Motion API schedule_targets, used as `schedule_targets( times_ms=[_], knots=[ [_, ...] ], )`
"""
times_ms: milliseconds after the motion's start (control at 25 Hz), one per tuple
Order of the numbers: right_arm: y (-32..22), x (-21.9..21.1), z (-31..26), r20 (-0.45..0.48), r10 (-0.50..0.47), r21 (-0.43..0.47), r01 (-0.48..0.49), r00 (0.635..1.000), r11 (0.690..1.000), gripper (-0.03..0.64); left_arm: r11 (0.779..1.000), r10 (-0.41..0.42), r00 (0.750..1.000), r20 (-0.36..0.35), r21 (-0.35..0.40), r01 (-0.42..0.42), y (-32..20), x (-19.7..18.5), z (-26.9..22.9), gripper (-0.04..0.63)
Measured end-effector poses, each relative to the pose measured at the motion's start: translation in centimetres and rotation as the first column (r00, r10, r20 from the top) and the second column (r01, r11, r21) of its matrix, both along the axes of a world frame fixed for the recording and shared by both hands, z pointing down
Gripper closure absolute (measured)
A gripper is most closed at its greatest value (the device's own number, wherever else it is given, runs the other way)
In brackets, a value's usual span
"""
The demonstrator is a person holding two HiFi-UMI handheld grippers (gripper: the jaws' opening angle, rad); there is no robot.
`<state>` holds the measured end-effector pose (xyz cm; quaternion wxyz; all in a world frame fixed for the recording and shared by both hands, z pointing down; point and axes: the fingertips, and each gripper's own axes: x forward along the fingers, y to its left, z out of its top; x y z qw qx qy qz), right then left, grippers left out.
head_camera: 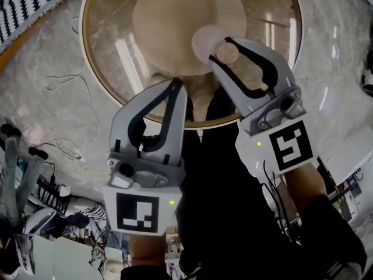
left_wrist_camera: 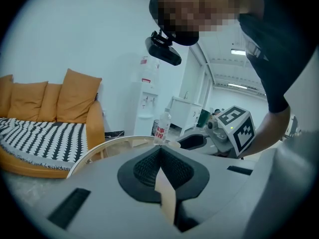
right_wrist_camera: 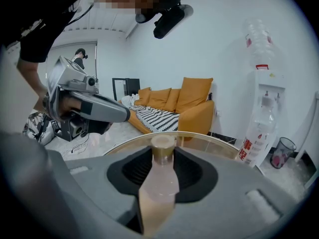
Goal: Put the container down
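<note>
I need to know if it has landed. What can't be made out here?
- Base of the container: right gripper view, hidden by the right gripper itself.
- Gap between container and table: head view, seen from above.
- Label on the far bottle: left gripper view, too small.

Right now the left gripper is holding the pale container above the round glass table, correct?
Not the left: the right gripper holds the pale container above the round glass table, its jaws closed on it, as the right gripper view shows. The left gripper has its jaws together and empty.
</note>
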<state>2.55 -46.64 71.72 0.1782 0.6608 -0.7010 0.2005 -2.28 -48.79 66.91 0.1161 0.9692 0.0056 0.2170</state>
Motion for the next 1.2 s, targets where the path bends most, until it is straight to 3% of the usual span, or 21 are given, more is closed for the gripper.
schedule_targets(
  times_ms=[560,1200],
  knots=[
    [-2.9,-0.7,6.2,0.005,-0.053,0.000,0.053,0.999,0.999,0.489,0.998,-0.046,0.999,0.023,-0.033,0.047,-2.3,-0.8,8.1,0.589],
    [-2.4,-0.8,9.6,-0.008,-0.050,-0.007,0.050,0.999,0.999,0.489,0.999,-0.005,1.000,0.029,-0.041,0.006,-1.8,-0.1,12.3,0.589]
  ],
)
